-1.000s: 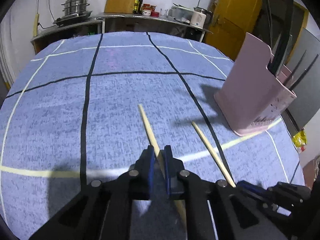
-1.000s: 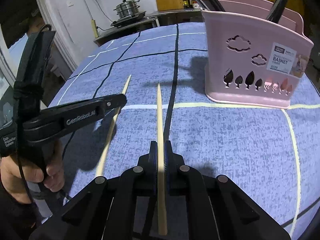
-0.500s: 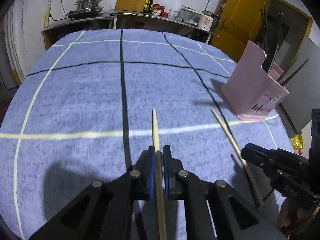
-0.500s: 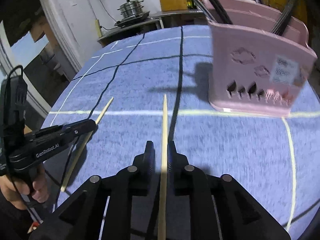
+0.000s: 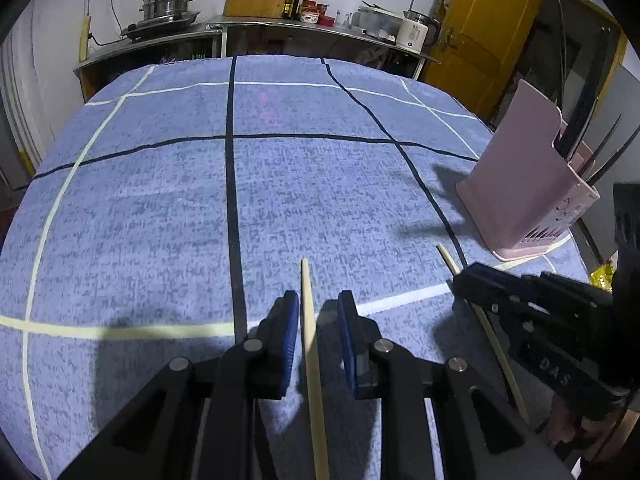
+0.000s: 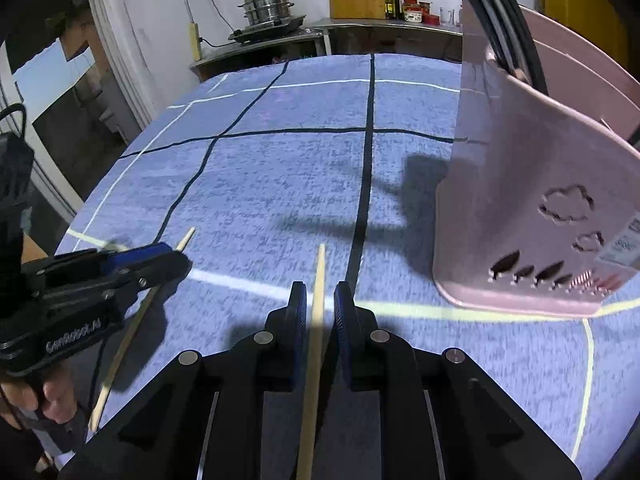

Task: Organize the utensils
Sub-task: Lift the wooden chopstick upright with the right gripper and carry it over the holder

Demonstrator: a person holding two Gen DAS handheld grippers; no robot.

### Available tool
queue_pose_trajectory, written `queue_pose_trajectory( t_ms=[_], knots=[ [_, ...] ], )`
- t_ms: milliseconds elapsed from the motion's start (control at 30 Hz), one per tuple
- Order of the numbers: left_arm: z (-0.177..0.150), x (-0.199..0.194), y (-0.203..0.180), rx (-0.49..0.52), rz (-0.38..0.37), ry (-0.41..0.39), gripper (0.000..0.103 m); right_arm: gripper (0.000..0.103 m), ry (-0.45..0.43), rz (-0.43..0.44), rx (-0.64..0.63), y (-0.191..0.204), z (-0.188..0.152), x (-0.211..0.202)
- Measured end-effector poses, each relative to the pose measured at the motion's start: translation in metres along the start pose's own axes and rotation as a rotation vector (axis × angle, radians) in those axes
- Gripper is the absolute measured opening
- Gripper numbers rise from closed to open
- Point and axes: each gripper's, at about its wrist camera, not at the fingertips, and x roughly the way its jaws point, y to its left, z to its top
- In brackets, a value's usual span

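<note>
Chopsticks (image 5: 310, 344) (image 6: 314, 340) lie loose between each spread tool (image 5: 318, 308) (image 6: 320, 300), left widening, lined up towards the pink basket (image 6: 532, 208).

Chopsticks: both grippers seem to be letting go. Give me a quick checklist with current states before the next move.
1. Left gripper clear of its chopstick: ok, its jaws are opening, with gaps on both sides of the stick.
2. Right gripper clear of its chopstick: ok, the stick lies between the pads with a gap on each side.
3. Both chopsticks resting flat on the tablecloth: cannot tell.
4. Pink utensil basket upright: ok.
5. Room in the basket for the chopsticks: cannot tell; dark utensils already stand in it.
6. Grippers apart from each other: ok.
</note>
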Motion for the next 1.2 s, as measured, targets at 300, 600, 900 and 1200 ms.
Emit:
queue_pose_trajectory(
  t_ms=[300, 600, 900, 1200],
  knots=[
    [0.009, 0.007, -0.005, 0.025, 0.027, 0.019, 0.006, 0.006, 0.029, 0.011, -0.034, 0.011, 0.013, 0.013],
    [0.018, -0.013, -0.006, 0.013, -0.008, -0.015, 0.006, 0.006, -0.020, 0.033, -0.045, 0.017, 0.018, -0.013],
    [0.033, -0.076, -0.022, 0.060, -0.047, -0.130, 0.006, 0.006, -0.136, 0.057, -0.057, 0.022, 0.030, -0.077],
    [0.037, -0.130, -0.037, 0.093, -0.077, -0.217, 0.006, 0.006, -0.244, 0.055, -0.040, 0.017, 0.030, -0.138]
  ],
)
